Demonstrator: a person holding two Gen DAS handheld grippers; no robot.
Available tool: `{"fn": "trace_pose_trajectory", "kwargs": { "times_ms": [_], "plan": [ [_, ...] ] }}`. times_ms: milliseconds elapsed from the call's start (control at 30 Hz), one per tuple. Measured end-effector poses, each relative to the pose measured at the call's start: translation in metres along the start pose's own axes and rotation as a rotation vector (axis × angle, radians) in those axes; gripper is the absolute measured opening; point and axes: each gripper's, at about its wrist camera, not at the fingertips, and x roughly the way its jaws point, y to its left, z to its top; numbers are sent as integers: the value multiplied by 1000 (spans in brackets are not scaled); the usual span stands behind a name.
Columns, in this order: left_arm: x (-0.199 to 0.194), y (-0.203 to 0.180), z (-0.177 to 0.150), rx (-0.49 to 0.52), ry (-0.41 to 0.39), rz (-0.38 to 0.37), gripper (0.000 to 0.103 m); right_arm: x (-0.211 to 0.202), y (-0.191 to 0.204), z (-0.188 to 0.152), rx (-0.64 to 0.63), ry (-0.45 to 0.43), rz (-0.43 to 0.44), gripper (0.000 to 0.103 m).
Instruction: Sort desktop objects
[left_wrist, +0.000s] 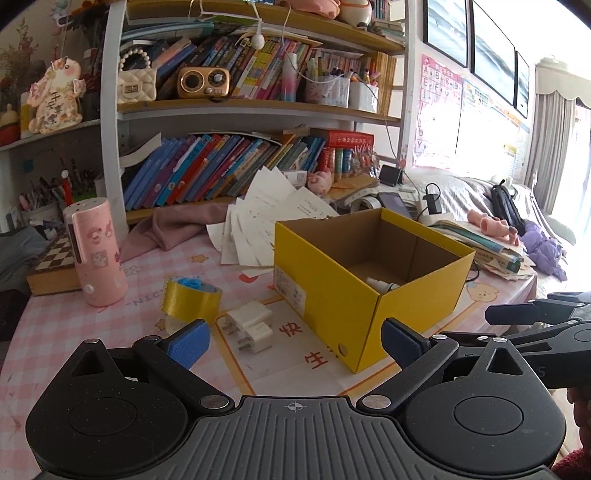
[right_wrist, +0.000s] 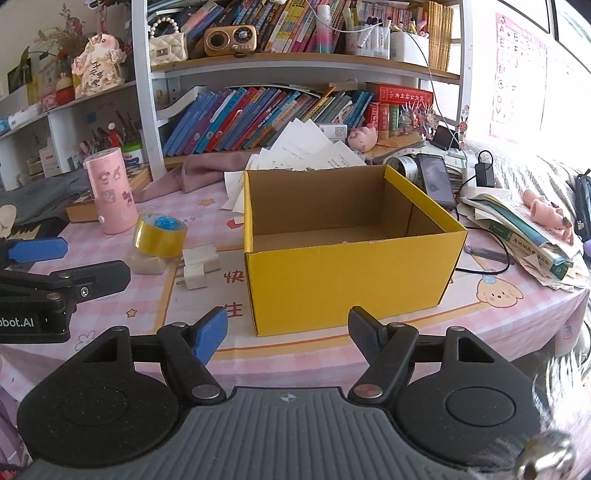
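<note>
An open yellow cardboard box (left_wrist: 332, 280) (right_wrist: 351, 273) stands on the pink checked desk mat. A small white bottle (left_wrist: 382, 285) lies inside it. Left of the box lie two white plug adapters (left_wrist: 251, 326) (right_wrist: 197, 266), a yellow tape roll (left_wrist: 190, 297) (right_wrist: 159, 236) and a pale eraser-like block (right_wrist: 147, 264). A pink cylinder (left_wrist: 96, 254) (right_wrist: 110, 190) stands further left. My left gripper (left_wrist: 295, 341) is open and empty, just short of the box and adapters. My right gripper (right_wrist: 288, 332) is open and empty in front of the box.
A bookshelf (right_wrist: 295, 62) full of books runs along the back. Loose papers (left_wrist: 273, 210), a pink cloth (left_wrist: 181, 225) and a chessboard box (left_wrist: 51, 266) lie behind. A phone (right_wrist: 436, 179), charger cable and stacked books (right_wrist: 524, 229) sit right of the box.
</note>
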Motion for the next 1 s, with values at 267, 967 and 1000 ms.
{"fn": "trace_pose_trajectory", "kwargs": {
  "times_ms": [267, 967, 1000],
  "plan": [
    [-1, 1, 0, 1, 0, 0, 100, 0, 1, -1, 2, 1, 2, 71],
    [-4, -9, 0, 18, 0, -10, 100, -3, -2, -4, 10, -2, -4, 71],
    [-4, -9, 1, 19, 0, -11, 100, -4, -3, -4, 10, -2, -4, 71]
  ]
}}
